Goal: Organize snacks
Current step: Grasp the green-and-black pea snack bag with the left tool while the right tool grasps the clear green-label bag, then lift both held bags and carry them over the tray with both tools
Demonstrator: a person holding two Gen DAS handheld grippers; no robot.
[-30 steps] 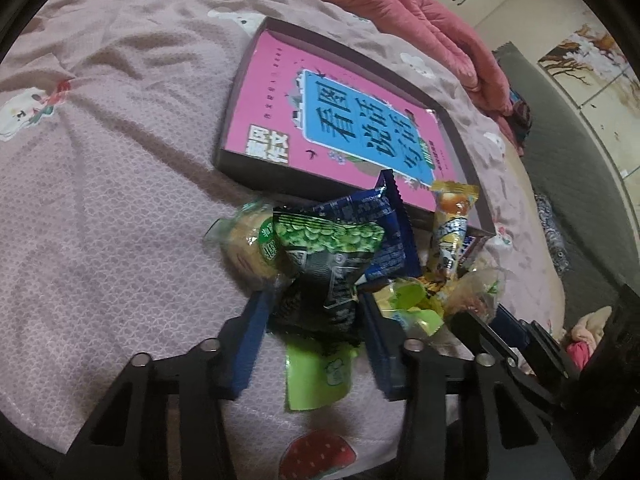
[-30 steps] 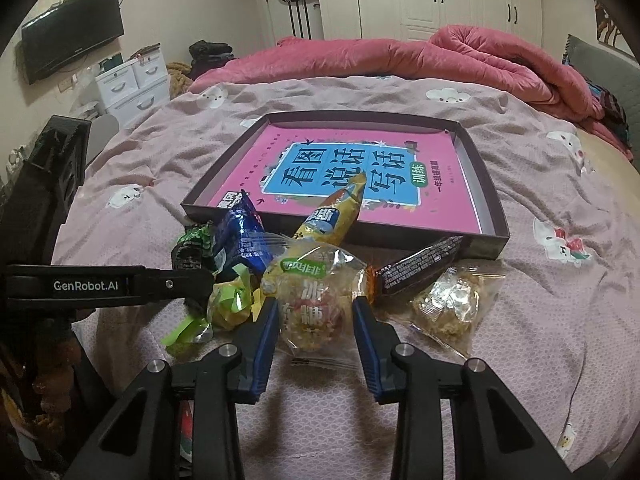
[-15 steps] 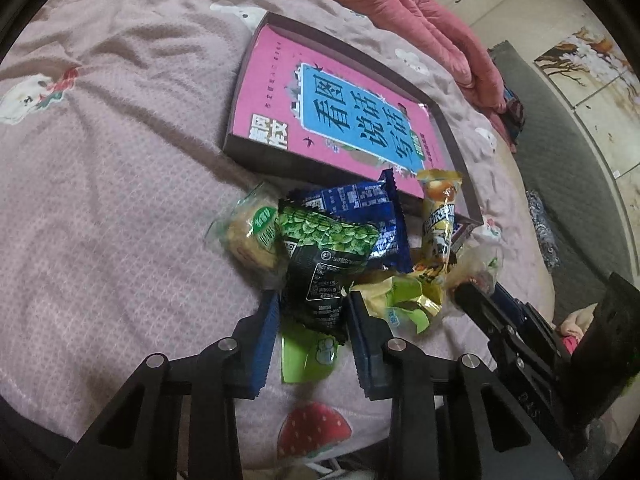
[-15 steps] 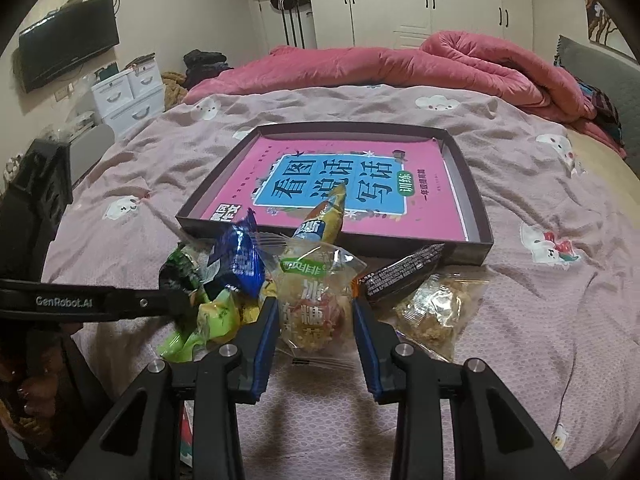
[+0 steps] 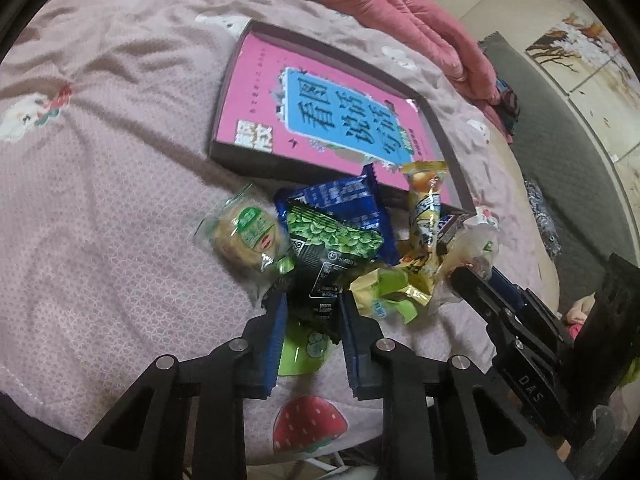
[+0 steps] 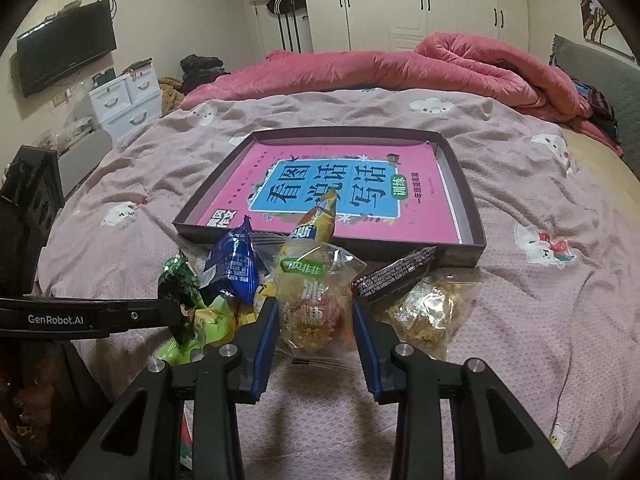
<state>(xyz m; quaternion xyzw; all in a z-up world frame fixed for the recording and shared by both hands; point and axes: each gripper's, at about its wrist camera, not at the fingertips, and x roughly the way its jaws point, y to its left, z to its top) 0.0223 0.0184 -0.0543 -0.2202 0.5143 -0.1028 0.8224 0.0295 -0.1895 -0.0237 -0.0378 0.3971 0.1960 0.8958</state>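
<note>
Our left tongs (image 5: 312,312) pinch the crinkly green-pea packet (image 5: 332,244); right tongs (image 6: 314,320) clamp the clear, glossy snack bag (image 6: 316,300). Both lie on the quilted bed (image 6: 540,300) before the shallow tray (image 6: 472,216), with neighbouring wrappers partly buried.

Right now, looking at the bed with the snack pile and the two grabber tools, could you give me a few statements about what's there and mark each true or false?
1. The left gripper is closed on the dark packet printed with green peas. True.
2. The shallow dark cardboard tray is filled with snacks. False: it holds only a pink book with a blue title panel; one yellow wrapper's tip leans over the tray's near edge.
3. The right gripper has a clear bag with a green label between its fingers. True.
4. The snacks lie on a wooden table. False: they lie on a pinkish patterned bedspread.
5. A rumpled red quilt lies beyond the tray. True.
</note>
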